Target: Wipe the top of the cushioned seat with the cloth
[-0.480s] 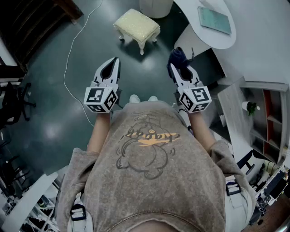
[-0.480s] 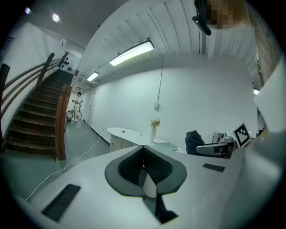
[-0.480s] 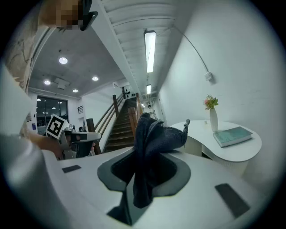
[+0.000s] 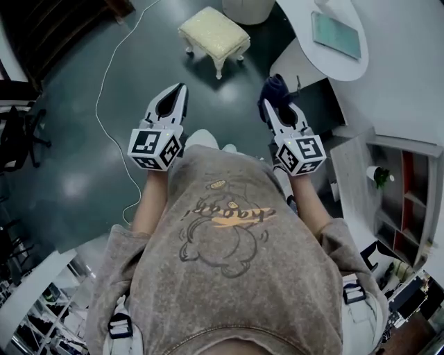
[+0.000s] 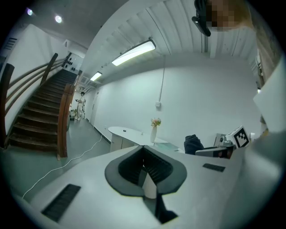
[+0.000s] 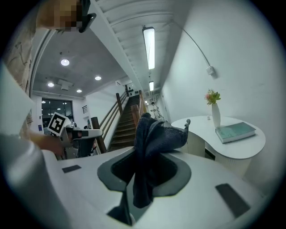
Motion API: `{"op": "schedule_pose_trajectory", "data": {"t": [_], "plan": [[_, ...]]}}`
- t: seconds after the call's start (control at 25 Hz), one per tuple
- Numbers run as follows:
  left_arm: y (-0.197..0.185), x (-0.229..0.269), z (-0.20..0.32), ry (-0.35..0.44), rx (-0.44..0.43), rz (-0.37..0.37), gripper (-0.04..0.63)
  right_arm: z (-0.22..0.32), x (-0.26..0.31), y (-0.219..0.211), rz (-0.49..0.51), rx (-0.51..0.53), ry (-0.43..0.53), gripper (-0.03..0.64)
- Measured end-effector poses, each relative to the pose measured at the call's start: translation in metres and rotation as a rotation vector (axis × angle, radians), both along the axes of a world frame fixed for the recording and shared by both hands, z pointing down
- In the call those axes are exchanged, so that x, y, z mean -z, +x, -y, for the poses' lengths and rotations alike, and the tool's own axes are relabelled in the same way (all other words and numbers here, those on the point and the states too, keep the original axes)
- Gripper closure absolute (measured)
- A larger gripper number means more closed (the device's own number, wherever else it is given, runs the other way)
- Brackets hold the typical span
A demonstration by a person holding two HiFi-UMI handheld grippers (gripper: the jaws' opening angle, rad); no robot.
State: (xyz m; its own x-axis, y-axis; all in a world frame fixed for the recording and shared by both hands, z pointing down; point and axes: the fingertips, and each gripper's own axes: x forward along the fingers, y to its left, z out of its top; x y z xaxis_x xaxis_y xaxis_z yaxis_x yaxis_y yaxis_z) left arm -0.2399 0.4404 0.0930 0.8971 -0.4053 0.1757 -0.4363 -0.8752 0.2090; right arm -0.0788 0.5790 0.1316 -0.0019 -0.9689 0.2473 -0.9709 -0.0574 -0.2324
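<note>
Your right gripper (image 6: 142, 176) has its two jaws pinched on one cloth (image 6: 154, 136), a dark blue, soft, nubby fabric bunched into folds that rises above the jaw tips and hangs down between them. Your left gripper (image 5: 145, 166) has its two ribbed jaws pressed together with nothing between them. Each gripper carries one marker cube, and you hold both level in front of your chest, well apart from each other.

One cushioned seat (image 4: 212, 32) stands far ahead on the dark, glossy floor (image 4: 76, 145), to the left of the cloth and well apart from both grippers. It is a low rectangular stool with a cream textured top and curved white legs. One white cable (image 4: 104, 80) trails across the floor at left. At far right, one smooth, rounded white counter (image 4: 305, 17) bears one flat teal book (image 4: 336, 35) and one slim white vase (image 6: 216, 115).
</note>
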Motion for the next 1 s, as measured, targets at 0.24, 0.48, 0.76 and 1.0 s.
{"op": "schedule_pose_trajectory", "data": {"t": [0.24,0.48,0.76,1.0], "plan": [[0.013,-0.004,0.004,-0.001,0.017,-0.006,0.577,0.008,-0.003,0.016,-0.004,0.021,-0.001,0.522],[0.031,-0.009,0.033,-0.006,0.018,-0.006,0.577,0.040,-0.009,0.031,-0.010,0.041,-0.011,0.522],[0.060,-0.023,0.097,-0.027,0.003,-0.002,0.577,0.105,-0.016,0.056,-0.017,0.047,-0.029,0.522],[0.099,-0.027,0.170,-0.042,-0.011,0.006,0.577,0.180,-0.017,0.085,-0.023,0.065,-0.044,0.522]]}}
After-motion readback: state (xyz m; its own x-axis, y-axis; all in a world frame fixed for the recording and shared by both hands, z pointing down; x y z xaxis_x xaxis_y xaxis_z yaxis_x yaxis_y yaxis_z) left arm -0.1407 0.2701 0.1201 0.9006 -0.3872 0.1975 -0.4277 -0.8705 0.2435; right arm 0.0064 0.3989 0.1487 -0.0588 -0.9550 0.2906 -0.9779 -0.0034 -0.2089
